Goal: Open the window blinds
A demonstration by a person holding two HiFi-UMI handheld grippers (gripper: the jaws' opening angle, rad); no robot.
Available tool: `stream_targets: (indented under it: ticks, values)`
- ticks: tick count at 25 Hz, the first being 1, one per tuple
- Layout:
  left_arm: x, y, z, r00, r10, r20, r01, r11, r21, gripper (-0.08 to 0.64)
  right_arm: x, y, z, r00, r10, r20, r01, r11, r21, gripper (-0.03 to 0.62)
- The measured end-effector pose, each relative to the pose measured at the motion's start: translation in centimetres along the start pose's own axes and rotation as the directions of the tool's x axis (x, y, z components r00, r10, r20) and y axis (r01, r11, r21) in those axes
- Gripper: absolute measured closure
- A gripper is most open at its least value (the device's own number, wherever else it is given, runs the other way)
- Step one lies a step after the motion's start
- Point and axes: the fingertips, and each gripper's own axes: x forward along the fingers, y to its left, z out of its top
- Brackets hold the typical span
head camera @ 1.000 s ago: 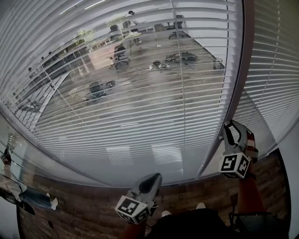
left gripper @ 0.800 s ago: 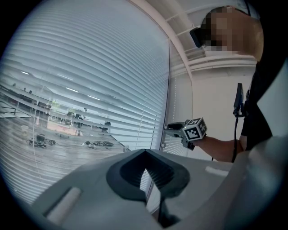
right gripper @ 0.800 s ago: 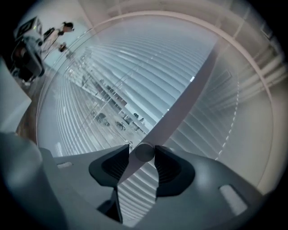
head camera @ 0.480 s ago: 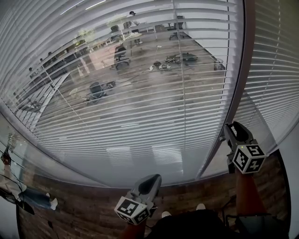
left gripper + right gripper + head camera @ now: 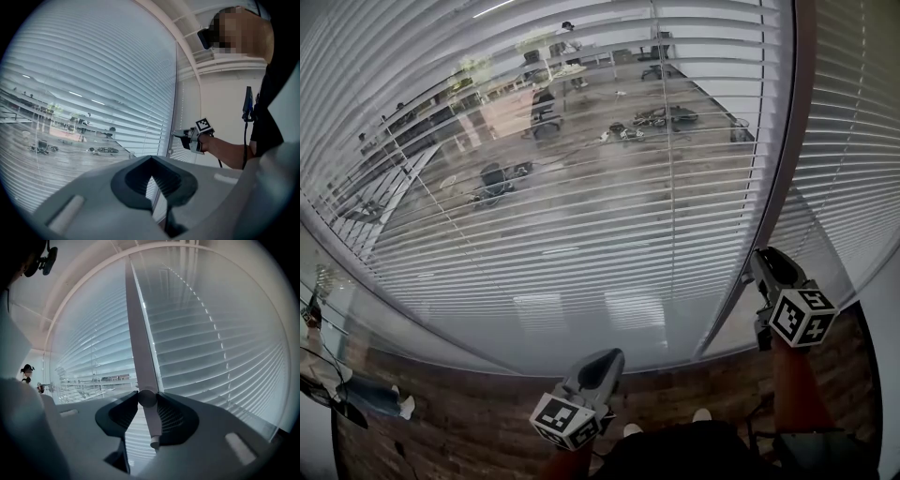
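White slatted blinds (image 5: 581,187) cover the big window, their slats tilted enough that the office floor below shows through. The blinds' thin wand (image 5: 139,352) hangs beside the window post (image 5: 773,187). My right gripper (image 5: 757,255) points level at it; its jaws have just been closing, and they grip the wand, whose lower end (image 5: 154,443) pokes out below the pads. The left gripper view shows that right gripper (image 5: 179,134) at the post. My left gripper (image 5: 605,356) hangs lower in the middle, shut and holding nothing, its tips (image 5: 150,160) apart from the blinds.
A second blind (image 5: 853,141) covers the window to the right of the post. The wooden floor (image 5: 469,412) runs under the glass. A person's reflection (image 5: 356,394) shows at the lower left, and my own body stands behind the grippers.
My right gripper has rolled about its own axis while staying at the wand; its marker cube now faces up and right. The left gripper has stayed still.
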Motion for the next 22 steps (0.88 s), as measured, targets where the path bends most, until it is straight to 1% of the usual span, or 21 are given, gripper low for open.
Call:
stream_targets:
  ticks: [4,8,12,16,22]
  values:
    - [-0.07,-0.06,0.11,1.000,0.000,0.006,0.000,1.000,-0.005,0.560,-0.10,0.13,0.10,1.000,-0.004,-0.002,0.004,0.999,-0.047,0.437]
    - [-0.02,-0.03,0.57,1.000,0.012,0.003,-0.012,1.000,-0.010,0.560,0.00,0.17,0.00,1.000,-0.025,-0.010,0.023,0.989,-0.144,0.439]
    - [0.12,0.19,0.66,1.000,0.013,0.006,-0.013,1.000,-0.002,0.560,0.24,0.24,0.07,0.999,-0.045,-0.014,0.041,0.969,-0.244,0.439]
    - [0.13,0.12,0.15,1.000,0.000,0.009,-0.001,1.000,0.007,0.560,0.24,0.25,0.05,0.998,-0.066,-0.014,0.057,0.937,-0.346,0.440]
    - [0.18,-0.39,0.52,1.000,0.010,0.017,-0.009,1.000,-0.004,0.560,-0.10,0.13,0.03,0.995,-0.099,-0.009,0.082,0.864,-0.497,0.440]
